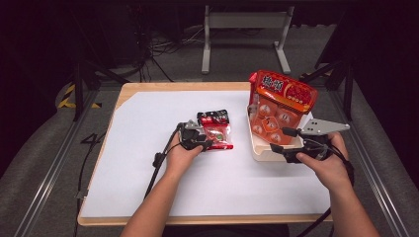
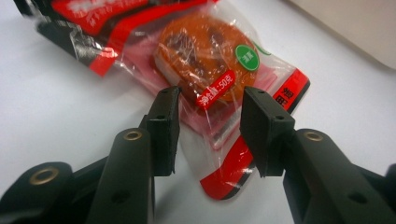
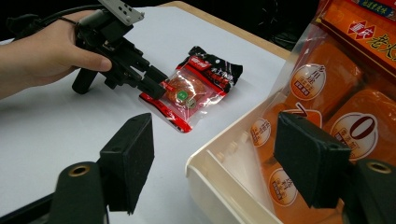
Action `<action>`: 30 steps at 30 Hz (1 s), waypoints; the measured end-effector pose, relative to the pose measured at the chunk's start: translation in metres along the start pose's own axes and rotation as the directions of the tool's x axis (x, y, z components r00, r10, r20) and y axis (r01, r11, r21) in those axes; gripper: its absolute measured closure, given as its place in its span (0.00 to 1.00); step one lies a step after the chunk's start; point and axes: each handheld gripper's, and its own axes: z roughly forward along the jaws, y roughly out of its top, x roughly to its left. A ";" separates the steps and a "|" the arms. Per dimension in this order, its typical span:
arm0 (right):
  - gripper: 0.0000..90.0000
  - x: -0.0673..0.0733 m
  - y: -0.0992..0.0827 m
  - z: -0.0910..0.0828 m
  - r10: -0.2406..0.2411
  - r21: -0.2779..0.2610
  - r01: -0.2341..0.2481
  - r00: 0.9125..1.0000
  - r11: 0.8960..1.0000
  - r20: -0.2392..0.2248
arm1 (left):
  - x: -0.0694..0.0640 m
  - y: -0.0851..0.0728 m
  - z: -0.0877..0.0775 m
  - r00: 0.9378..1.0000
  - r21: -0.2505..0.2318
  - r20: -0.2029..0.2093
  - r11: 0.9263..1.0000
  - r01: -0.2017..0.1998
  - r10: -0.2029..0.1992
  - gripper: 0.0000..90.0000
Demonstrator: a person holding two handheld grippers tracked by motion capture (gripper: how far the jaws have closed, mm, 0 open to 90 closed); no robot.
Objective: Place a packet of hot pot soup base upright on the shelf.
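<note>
My left gripper (image 1: 206, 143) sits low on the white table sheet (image 1: 148, 163), jaws straddling the near end of the small clear-and-red plastic snack packet with a black top and a round orange cake inside (image 1: 216, 131); pads not pressing on it in the left gripper view (image 2: 210, 126), so jaws part open, packet (image 2: 205, 70) lying flat between them. My right gripper (image 1: 284, 139) hangs at the near left corner of the cream plastic bin (image 1: 257, 148), jaws wide apart, nothing in them (image 3: 215, 163). Bin is just right of the packet, not touching it. The large orange-red bag of individually wrapped snacks (image 1: 279, 106) stands tilted in the bin and sticks out above the rim. Nothing lies between packet and bin. Right gripper view gives the bin wall (image 3: 224, 186) and the bag's wrapped pieces (image 3: 327, 107) up close, plus the left gripper from the side (image 3: 152, 84) at the packet's (image 3: 194, 91) edge. Left gripper view adds the green round sticker and white print on the wrap. High view alone gives the wooden table edge (image 1: 128, 91) and grey floor (image 1: 39, 148).
</note>
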 end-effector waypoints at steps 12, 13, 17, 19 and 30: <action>0.32 0.003 0.000 0.005 -0.008 0.010 0.008 1.000 1.000 -0.013 | -0.006 0.000 0.002 0.999 0.020 -0.029 0.999 -0.039 0.040 0.88; 0.32 0.004 0.000 0.005 -0.011 0.011 0.011 1.000 1.000 -0.013 | -0.006 0.000 0.002 0.999 0.017 -0.034 0.999 -0.042 0.043 0.92; 0.32 0.004 0.000 0.006 -0.014 0.011 0.014 1.000 1.000 -0.015 | -0.009 -0.001 0.000 0.997 0.005 -0.052 0.998 -0.062 0.062 0.99; 0.32 0.004 -0.001 0.006 -0.013 0.012 0.013 1.000 1.000 -0.016 | -0.010 -0.001 0.000 0.996 0.001 -0.061 0.997 -0.071 0.071 1.00; 0.34 0.003 -0.002 0.010 -0.003 0.019 0.003 1.000 1.000 -0.016 | -0.015 -0.008 -0.020 0.994 -0.073 -0.066 0.993 -0.091 0.086 1.00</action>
